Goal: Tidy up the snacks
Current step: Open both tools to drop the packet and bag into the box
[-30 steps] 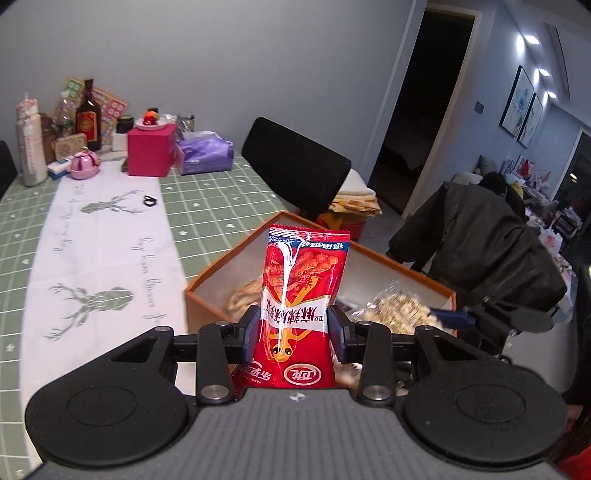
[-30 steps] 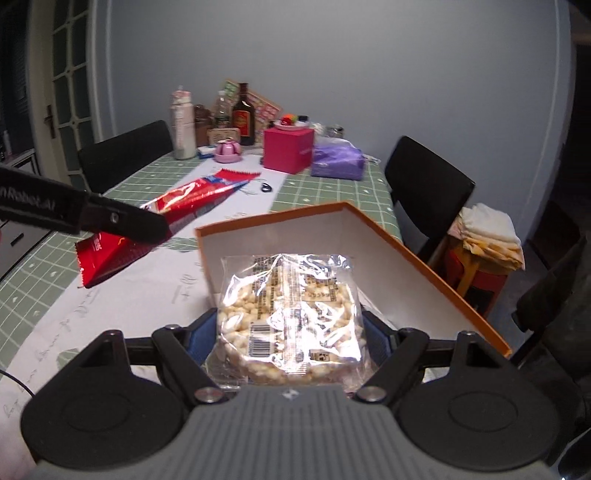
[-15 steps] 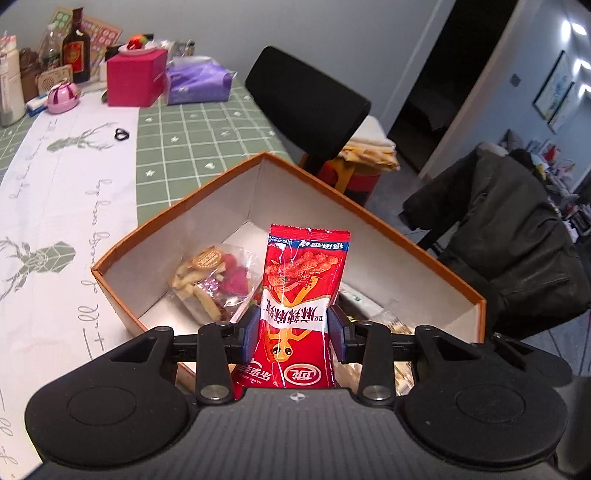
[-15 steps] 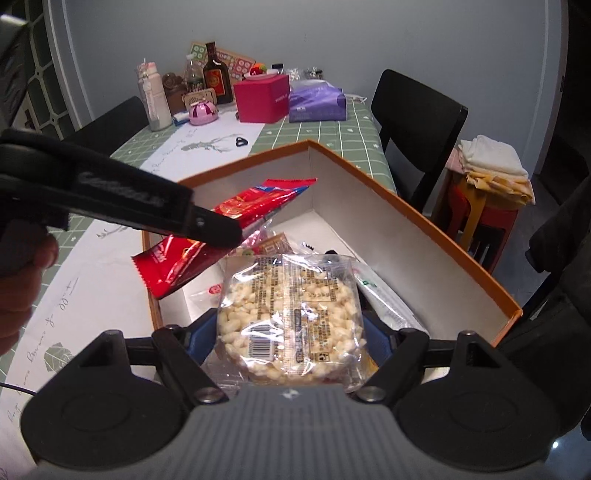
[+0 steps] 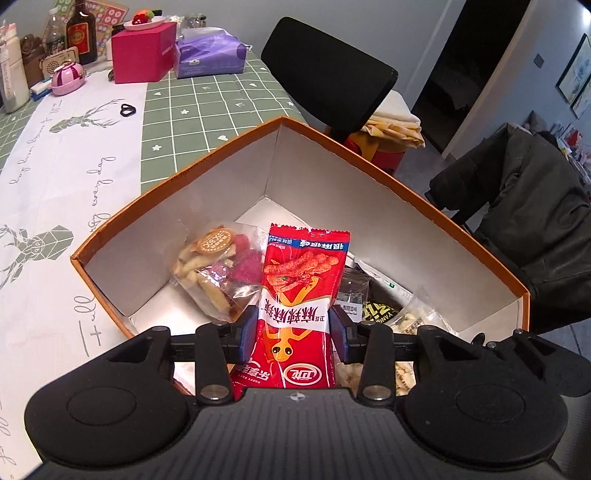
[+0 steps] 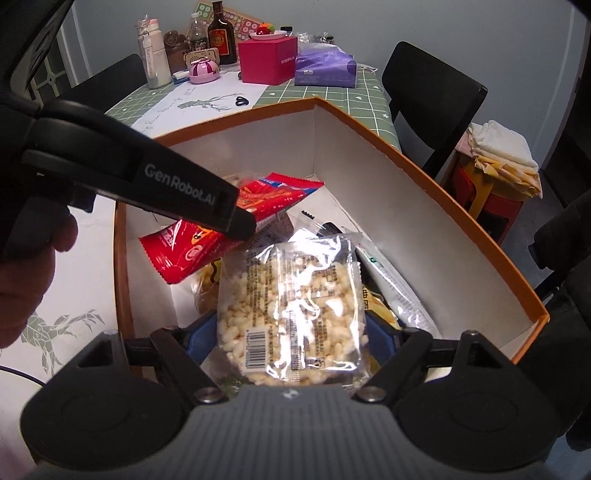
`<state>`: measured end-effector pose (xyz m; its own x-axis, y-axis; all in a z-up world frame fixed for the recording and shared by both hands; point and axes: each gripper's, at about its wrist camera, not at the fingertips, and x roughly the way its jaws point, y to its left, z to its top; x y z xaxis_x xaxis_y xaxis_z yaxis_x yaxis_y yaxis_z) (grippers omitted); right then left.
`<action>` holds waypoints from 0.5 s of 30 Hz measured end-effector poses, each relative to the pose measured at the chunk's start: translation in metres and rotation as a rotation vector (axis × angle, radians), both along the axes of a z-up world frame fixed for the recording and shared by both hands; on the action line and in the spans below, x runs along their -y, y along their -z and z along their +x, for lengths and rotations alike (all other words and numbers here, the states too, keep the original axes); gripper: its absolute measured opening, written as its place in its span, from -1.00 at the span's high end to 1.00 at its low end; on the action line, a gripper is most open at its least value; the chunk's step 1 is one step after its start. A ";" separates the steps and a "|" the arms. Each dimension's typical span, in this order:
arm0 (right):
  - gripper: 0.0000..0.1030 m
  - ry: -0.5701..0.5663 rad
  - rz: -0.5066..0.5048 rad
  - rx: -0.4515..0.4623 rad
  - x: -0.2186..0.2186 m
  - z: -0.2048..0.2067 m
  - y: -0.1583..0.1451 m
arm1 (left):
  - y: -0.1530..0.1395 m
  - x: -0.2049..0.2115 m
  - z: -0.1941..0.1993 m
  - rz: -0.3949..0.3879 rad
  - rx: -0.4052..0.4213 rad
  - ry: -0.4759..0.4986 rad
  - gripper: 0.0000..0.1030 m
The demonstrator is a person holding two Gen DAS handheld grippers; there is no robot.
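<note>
My left gripper [image 5: 294, 330] is shut on a red snack packet [image 5: 301, 295] and holds it inside the orange box [image 5: 399, 184]. The packet also shows in the right wrist view [image 6: 236, 221], low over the box floor. My right gripper [image 6: 291, 339] is shut on a clear bag of puffed rice [image 6: 291, 310], also inside the orange box [image 6: 443, 199]. A clear bag of mixed dried fruit [image 5: 218, 273] lies in the box, with several other packets [image 5: 369, 306] under the grippers.
The box sits at the table's near right corner on a green checked cloth [image 5: 207, 107] with a white runner [image 5: 55, 166]. A pink box [image 5: 142, 51], purple tissue pack [image 5: 210, 51], bottles [image 5: 81, 33] stand at the far end. A black chair [image 5: 328, 81] stands beside the table.
Both grippers have moved forward and down into the orange box, each still holding its packet. The box contents have come into full view.
</note>
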<state>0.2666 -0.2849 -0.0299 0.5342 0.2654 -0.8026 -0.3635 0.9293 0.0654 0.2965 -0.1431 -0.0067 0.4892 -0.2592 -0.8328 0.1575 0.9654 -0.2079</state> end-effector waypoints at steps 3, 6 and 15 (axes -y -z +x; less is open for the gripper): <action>-0.63 0.009 -0.002 -0.007 0.001 0.002 0.000 | 0.001 0.004 -0.001 0.022 0.002 0.017 -0.03; -0.73 0.010 0.001 -0.006 0.001 0.001 -0.001 | 0.000 0.003 -0.001 0.010 0.006 0.015 -0.13; -0.88 -0.001 -0.014 0.060 -0.005 -0.013 -0.024 | -0.031 -0.007 -0.018 0.021 0.075 0.017 -0.38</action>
<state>0.2537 -0.2800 -0.0059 0.5811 0.2549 -0.7728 -0.3673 0.9296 0.0305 0.2780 -0.1363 0.0244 0.5459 -0.2512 -0.7993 0.1884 0.9664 -0.1750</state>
